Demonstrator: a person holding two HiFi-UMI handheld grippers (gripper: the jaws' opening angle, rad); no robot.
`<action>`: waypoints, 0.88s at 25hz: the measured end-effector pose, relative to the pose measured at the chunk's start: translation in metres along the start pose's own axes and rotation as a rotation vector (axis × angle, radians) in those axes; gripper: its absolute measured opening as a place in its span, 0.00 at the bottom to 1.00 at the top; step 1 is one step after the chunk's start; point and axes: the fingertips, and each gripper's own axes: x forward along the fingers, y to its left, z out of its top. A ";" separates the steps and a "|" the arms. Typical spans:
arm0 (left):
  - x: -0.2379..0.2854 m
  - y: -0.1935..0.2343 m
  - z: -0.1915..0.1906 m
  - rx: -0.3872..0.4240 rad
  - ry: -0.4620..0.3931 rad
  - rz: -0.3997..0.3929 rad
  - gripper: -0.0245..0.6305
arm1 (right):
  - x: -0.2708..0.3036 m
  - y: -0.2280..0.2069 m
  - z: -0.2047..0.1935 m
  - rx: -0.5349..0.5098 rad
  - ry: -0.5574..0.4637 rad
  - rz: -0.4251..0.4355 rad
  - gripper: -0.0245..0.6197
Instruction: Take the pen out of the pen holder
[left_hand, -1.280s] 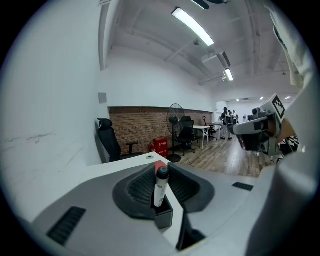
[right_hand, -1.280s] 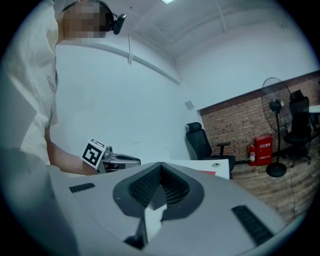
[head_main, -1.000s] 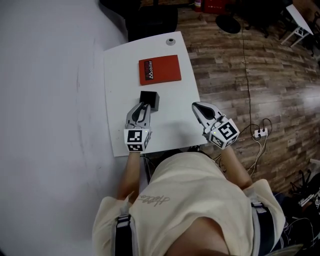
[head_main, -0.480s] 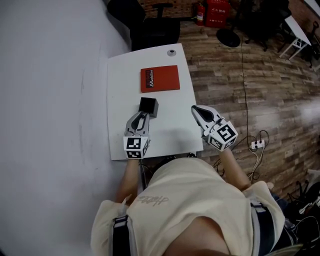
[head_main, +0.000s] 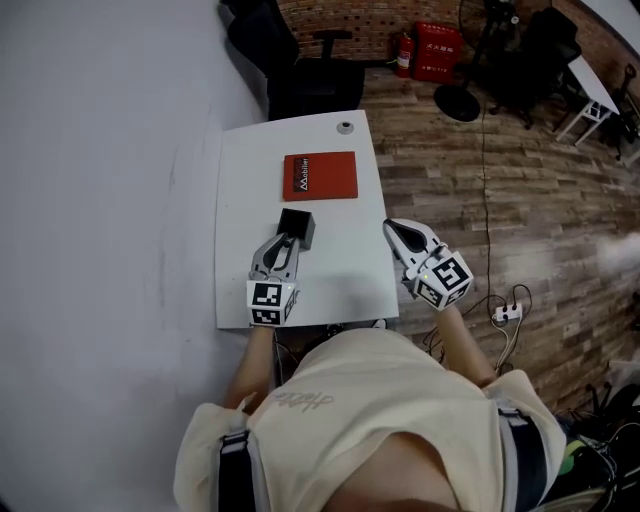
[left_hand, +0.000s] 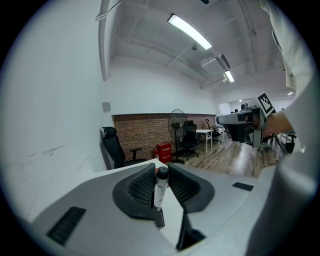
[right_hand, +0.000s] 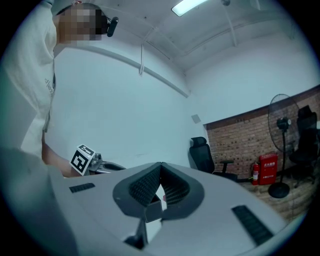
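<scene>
Left gripper (left_hand: 160, 169) jaws clamp an upright white, black-capped pen (left_hand: 158, 189); right gripper (right_hand: 161, 166) jaws pressed together, empty.

we see the left gripper (left_hand: 160, 170) with its fingers (left_hand: 141, 186) pressed in on a pen (left_hand: 159, 189) that stands upright between them, white barrel below, black cap on top. a white wall (left_hand: 60, 115) runs along the left and a brick wall (left_hand: 145, 131) crosses the back, with a black office chair (left_hand: 114, 150), a red box (left_hand: 164, 151) and a standing fan (left_hand: 176, 120) before it. at the right, the right gripper (left_hand: 220, 119) with its marker cube (left_hand: 266, 102) hangs above a wooden floor (left_hand: 235, 157). strip lights (left_hand: 190, 31) glow on the ceiling.
</scene>
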 end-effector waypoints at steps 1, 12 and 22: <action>0.000 -0.001 0.002 0.004 -0.003 -0.003 0.18 | -0.001 0.000 0.001 0.000 -0.006 0.000 0.05; -0.002 -0.005 0.013 0.026 -0.014 0.001 0.18 | -0.003 -0.002 0.004 0.000 -0.027 0.001 0.05; -0.007 -0.003 0.009 0.025 -0.003 0.020 0.18 | -0.005 -0.001 0.002 -0.028 -0.029 -0.016 0.05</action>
